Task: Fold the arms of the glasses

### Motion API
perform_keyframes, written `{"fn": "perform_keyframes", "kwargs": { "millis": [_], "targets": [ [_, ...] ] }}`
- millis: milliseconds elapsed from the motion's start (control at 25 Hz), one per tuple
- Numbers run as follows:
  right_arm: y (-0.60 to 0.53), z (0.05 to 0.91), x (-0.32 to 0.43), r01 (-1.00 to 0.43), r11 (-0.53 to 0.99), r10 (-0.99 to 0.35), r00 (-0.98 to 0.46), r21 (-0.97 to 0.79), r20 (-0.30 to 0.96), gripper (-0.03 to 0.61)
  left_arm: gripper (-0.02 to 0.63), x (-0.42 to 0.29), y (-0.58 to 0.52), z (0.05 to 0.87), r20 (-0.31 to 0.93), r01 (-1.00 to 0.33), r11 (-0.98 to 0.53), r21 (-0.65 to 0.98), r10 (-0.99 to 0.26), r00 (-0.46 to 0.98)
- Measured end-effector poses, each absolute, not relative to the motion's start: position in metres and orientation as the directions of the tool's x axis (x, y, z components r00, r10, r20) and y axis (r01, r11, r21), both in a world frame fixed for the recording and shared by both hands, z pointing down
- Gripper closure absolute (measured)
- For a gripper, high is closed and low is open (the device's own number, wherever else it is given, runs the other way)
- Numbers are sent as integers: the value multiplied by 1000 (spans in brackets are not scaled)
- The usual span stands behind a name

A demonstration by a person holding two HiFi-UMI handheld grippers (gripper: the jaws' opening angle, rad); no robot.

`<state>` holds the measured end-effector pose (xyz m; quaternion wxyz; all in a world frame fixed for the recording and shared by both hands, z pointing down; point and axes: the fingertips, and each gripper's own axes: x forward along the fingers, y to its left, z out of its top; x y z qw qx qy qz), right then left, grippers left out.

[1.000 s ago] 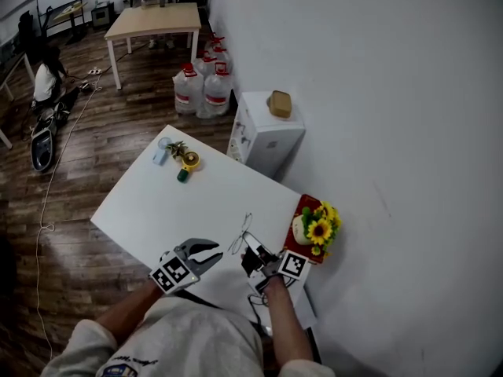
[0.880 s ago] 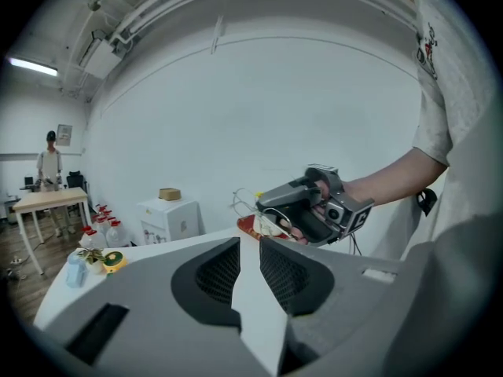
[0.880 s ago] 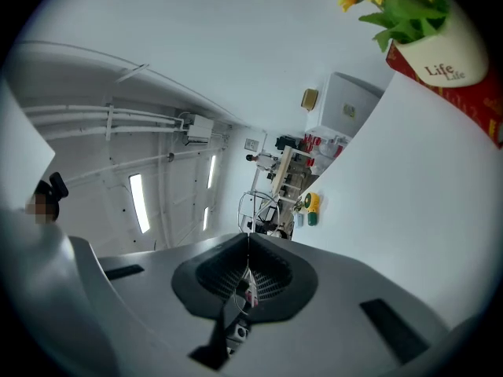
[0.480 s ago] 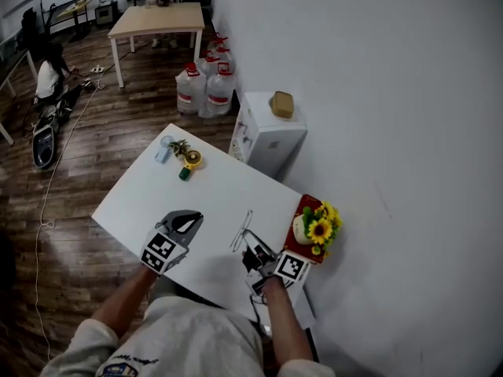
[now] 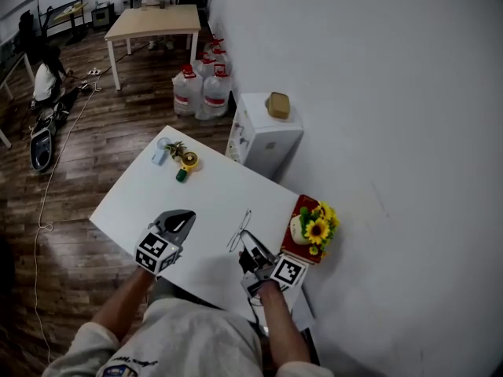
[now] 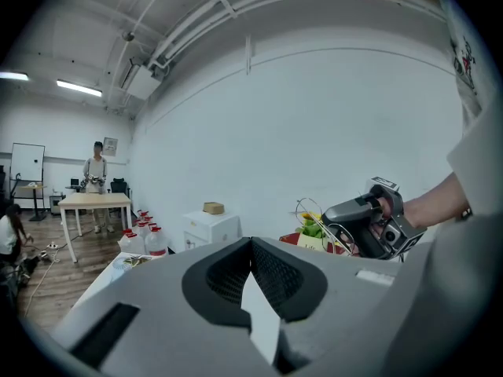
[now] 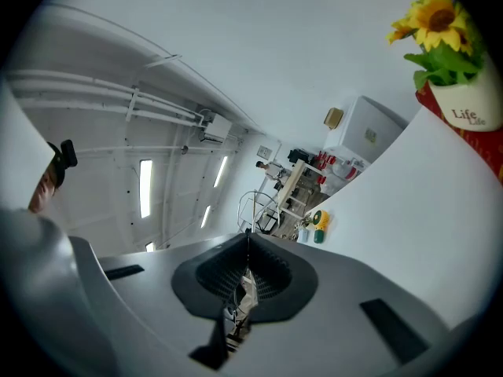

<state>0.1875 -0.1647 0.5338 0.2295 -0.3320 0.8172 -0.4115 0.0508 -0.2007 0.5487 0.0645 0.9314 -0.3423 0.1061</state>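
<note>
Holding the wire-rimmed glasses (image 7: 250, 214) in the right gripper (image 5: 246, 250), jaws pinched together on the thin frame, lens rings standing just ahead of the jaw tips and clear of the white table (image 5: 149, 199) below. Hovering the left gripper (image 5: 185, 218) well off to the left of the right one, touching nothing. Have just been closing its jaws; now pressed tip to tip, nothing between them.

Looking from there across to the right gripper: one round rim and a straight wire running back into the grip, no more to be made out. Cannot tell for sure whether either arm is already swung in against the rims; too thin in every view. Judging by one long wire poking forward past the rims in the head view, probably at least one arm not yet folded.

So: pick-up done, lift done, folding itself seemingly not begun or only half done. Left to do: bring the left gripper in beside the frame, nudge or pinch each arm near its hinge, swing it flat behind the lenses, then set the folded pair down. Worth minding the sunflower pot (image 5: 313, 230) just to the right of the right gripper.
</note>
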Motion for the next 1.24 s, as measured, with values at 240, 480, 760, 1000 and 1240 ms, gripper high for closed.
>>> {"fn": "perform_keyframes", "kwargs": {
  "millis": [240, 480, 760, 1000, 1240],
  "targets": [
    [-160, 535, 183, -359, 438, -734, -673, -824, -96, 568, 609, 50, -193, 557, 248, -645, -760, 76, -612, 751],
    [-159, 531, 189, -343, 440, -743, -658, -830, -121, 569, 609, 54, -189, 558, 242, -641, -762, 91, -607, 757],
    [-157, 534, 185, -353, 437, -744, -659, -827, -111, 568, 609, 51, -186, 566, 254, -640, -762, 97, -603, 756],
    [-157, 535, 184, -355, 442, -738, -666, -824, -109, 568, 609, 53, -185, 568, 259, -640, -761, 107, -600, 757],
    [-158, 539, 182, -362, 440, -734, -672, -822, -97, 568, 609, 53, -186, 568, 255, -638, -762, 108, -599, 759]
  ]
}}
